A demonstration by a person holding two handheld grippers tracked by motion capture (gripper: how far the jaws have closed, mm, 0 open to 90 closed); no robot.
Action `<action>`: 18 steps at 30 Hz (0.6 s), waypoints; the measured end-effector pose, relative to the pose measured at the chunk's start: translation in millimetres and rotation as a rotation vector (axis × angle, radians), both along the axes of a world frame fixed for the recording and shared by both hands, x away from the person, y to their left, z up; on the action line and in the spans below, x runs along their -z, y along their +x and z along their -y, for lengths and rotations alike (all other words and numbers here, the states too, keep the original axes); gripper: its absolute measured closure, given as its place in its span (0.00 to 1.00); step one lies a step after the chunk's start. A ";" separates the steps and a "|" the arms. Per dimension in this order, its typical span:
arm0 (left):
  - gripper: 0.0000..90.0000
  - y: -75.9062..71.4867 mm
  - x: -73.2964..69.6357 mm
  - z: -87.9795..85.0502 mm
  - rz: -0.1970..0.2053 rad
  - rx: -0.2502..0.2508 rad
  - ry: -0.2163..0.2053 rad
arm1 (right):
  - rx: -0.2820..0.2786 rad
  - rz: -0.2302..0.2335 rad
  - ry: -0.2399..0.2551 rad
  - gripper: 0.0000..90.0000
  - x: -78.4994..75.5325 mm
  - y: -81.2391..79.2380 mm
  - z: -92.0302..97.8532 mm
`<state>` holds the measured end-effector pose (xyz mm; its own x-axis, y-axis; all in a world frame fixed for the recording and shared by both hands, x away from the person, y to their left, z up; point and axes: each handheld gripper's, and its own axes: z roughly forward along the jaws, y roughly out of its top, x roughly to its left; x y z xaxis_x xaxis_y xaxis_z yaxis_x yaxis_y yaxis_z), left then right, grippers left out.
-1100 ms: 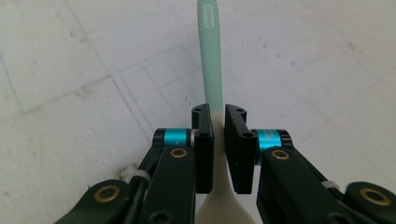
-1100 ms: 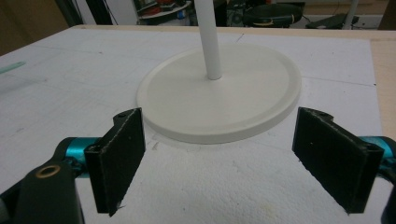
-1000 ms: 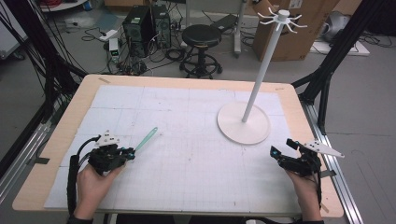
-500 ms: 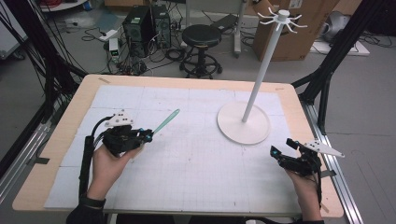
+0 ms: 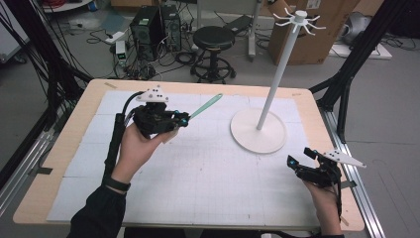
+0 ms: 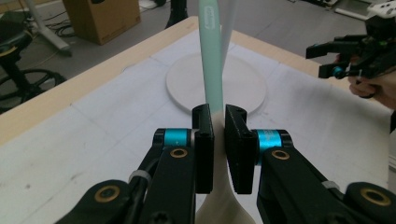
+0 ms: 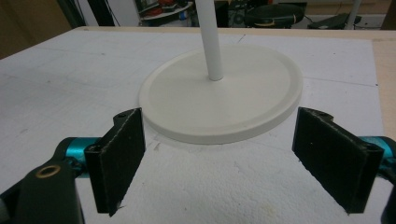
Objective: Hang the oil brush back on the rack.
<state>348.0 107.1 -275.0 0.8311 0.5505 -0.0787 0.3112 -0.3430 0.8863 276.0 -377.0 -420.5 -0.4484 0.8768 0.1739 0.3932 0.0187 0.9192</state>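
Note:
My left gripper (image 5: 182,120) is raised above the left half of the table, shut on a utensil (image 5: 205,105) with a mint-green handle that points right toward the white stand (image 5: 257,131). In the left gripper view the jaws (image 6: 219,140) clamp the utensil (image 6: 209,56) where the green handle meets its cream lower part; the stand's round base (image 6: 187,86) lies beyond. The stand's thin pole rises to a crown of small hooks (image 5: 297,20). My right gripper (image 5: 300,156) rests near the front right corner, open, with nothing between its jaws (image 7: 238,163), facing the base (image 7: 224,93).
A white gridded mat (image 5: 198,163) covers the wooden table. The other hand's gripper (image 6: 327,58) appears far right in the left gripper view. Behind the table stand a black stool (image 5: 213,37), computer towers (image 5: 153,25) and a cardboard box (image 5: 317,39). Black frame posts flank both sides.
My left gripper has lifted off the table and moved away and rightward toward the stand, carrying the green-handled utensil. The right gripper has stayed put.

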 end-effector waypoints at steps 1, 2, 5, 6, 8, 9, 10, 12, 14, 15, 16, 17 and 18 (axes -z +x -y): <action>0.92 1.5 -3.3 2.3 0.001 0.006 -0.002 | 0.000 0.000 0.000 0.18 0.0 0.0 0.0; 0.92 3.5 -8.6 6.6 0.005 0.015 -0.007 | 0.000 0.001 -0.001 0.18 0.0 0.0 0.2; 0.92 7.8 -21.6 17.1 0.018 0.036 -0.008 | 0.000 -0.001 -0.002 0.18 0.1 -0.1 0.5; 0.92 8.8 -26.0 20.9 0.021 0.038 -0.014 | 0.000 0.001 -0.001 0.18 0.0 0.0 0.6; 0.92 12.1 -34.7 27.2 0.023 0.052 -0.028 | -0.001 0.001 -0.002 0.18 0.1 0.1 0.8; 0.92 13.9 -38.9 29.9 0.028 0.065 -0.037 | -0.001 0.001 -0.001 0.18 0.1 0.1 1.0; 0.92 15.3 -43.2 32.4 0.032 0.069 -0.038 | 0.000 0.001 0.000 0.18 0.1 0.1 1.3; 0.92 17.8 -50.8 37.7 0.042 0.075 -0.048 | 0.001 0.000 0.003 0.18 0.0 -0.3 1.6; 0.92 20.7 -57.1 41.7 0.041 0.084 -0.065 | 0.001 0.002 0.003 0.18 0.0 -0.3 2.2; 0.92 21.8 -60.1 43.9 0.042 0.091 -0.071 | 0.003 -0.005 0.010 0.18 -0.2 -0.9 2.0; 0.92 22.4 -63.0 45.9 0.049 0.096 -0.076 | 0.004 -0.003 0.010 0.18 -0.1 -0.9 2.2; 0.92 23.0 -65.8 47.8 0.052 0.101 -0.084 | 0.003 -0.002 0.008 0.18 0.0 -0.8 2.7; 0.92 23.5 -68.6 49.4 0.054 0.109 -0.088 | 0.006 -0.002 0.008 0.18 0.0 -1.0 3.2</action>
<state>371.5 57.7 -206.4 0.8898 0.4500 -0.0761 0.2274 -0.2926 0.9288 275.0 -380.2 -420.4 -0.4427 0.8781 0.1816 0.3949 0.0091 0.9187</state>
